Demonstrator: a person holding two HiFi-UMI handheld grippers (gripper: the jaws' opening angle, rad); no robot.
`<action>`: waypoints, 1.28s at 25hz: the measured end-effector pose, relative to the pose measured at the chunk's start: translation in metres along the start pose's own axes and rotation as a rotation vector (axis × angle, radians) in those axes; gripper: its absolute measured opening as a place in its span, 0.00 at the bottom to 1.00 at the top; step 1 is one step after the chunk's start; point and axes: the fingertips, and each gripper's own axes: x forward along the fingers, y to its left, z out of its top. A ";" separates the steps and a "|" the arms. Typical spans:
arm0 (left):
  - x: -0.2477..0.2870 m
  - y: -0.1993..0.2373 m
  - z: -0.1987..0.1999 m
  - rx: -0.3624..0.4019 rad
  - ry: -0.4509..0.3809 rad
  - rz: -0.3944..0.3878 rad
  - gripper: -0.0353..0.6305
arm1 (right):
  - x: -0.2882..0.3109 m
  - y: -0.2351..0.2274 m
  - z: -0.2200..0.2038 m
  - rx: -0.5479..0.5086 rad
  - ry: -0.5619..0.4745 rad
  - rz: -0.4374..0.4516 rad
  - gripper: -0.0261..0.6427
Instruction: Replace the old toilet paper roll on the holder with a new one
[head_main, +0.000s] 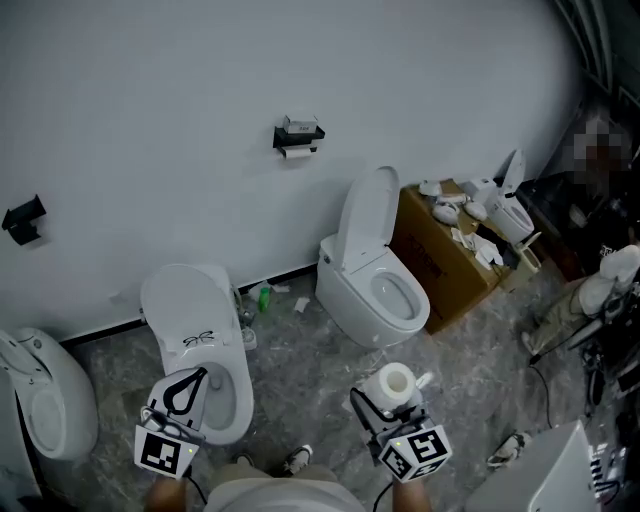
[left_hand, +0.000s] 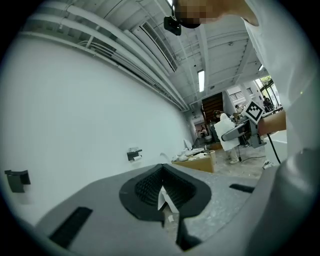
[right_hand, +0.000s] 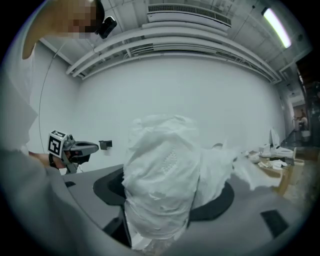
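Right tool (head_main: 392, 398) is grasping the new toilet paper roll (head_main: 396, 381): its jaws stand wide around the white, crinkled roll, which stands upright between them with a loose tail of paper trailing off to the right. Left tool (head_main: 195, 383) is clenched, jaws together, with only a small white scrap (left_hand: 162, 198) showing at the line where they meet; whether it is pinched there I cannot tell. Both tools are held low and near, side by side and well apart, the left one over the near left toilet (head_main: 196, 335), the right one over the grey stone floor (head_main: 300, 370).

Far off on the white wall (head_main: 150, 120) hangs the black holder (head_main: 298, 133), with the thin white old roll (head_main: 296, 152) just under its top. A second black bracket (head_main: 24, 220) sits on the wall far to the left. Below the holder and slightly right stands a second toilet (head_main: 375, 285) with its lid raised, and right of it an open cardboard box (head_main: 440, 265) heaped with white ceramic pieces. A small green bottle (head_main: 264, 297) stands on the floor by the wall between the two toilets
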 end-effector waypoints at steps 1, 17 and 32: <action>0.003 -0.002 -0.001 0.001 0.003 -0.002 0.06 | 0.001 -0.002 0.001 0.009 -0.006 0.009 0.53; 0.069 0.000 0.015 -0.064 -0.038 0.076 0.48 | 0.011 -0.078 0.007 0.024 -0.035 0.025 0.53; 0.116 -0.001 0.000 0.001 0.087 0.140 0.58 | 0.048 -0.113 -0.005 0.065 -0.034 0.103 0.53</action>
